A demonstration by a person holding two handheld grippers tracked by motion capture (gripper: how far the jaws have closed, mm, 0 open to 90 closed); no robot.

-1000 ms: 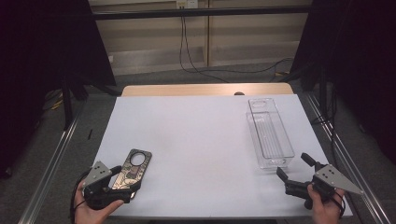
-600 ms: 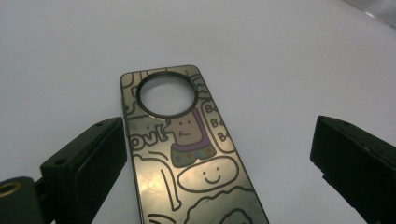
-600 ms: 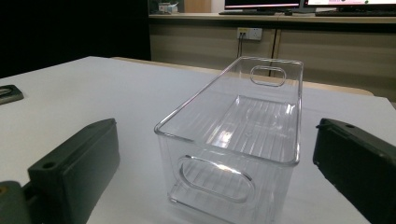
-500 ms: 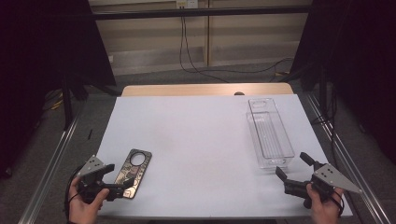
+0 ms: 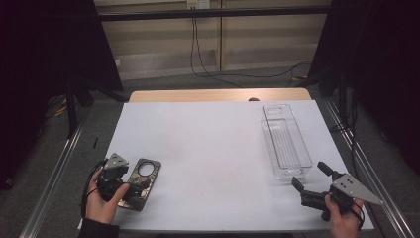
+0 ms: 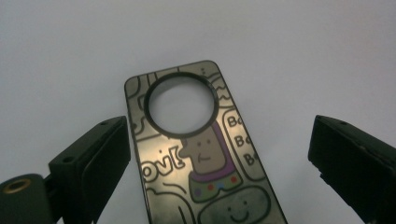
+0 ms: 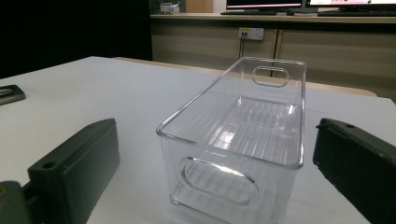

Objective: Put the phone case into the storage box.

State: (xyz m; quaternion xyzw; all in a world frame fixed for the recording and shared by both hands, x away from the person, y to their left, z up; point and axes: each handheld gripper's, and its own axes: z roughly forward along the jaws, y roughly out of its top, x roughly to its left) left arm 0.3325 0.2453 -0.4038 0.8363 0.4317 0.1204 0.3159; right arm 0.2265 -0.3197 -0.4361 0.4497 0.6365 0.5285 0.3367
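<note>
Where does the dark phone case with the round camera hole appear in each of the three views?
High view: the phone case lies flat at the lower left of the white table, beside the left gripper.
Left gripper view: phone case at centre, between the open jaws, round hole towards the top.
Right gripper view: a corner of it at the far left edge.
Shared landmark: the white table.

The phone case (image 6: pixel 201 154) between the left gripper's (image 6: pixel 219 158) matt black plastic jaws looks glossy, smooth hard plastic with printed cartoons. Ahead of the right gripper (image 7: pixel 215 172), the bin (image 7: pixel 243 135) is clear shiny plastic (ribbed floor). The table (image 5: pixel 208 144) surface is matt white.
</note>
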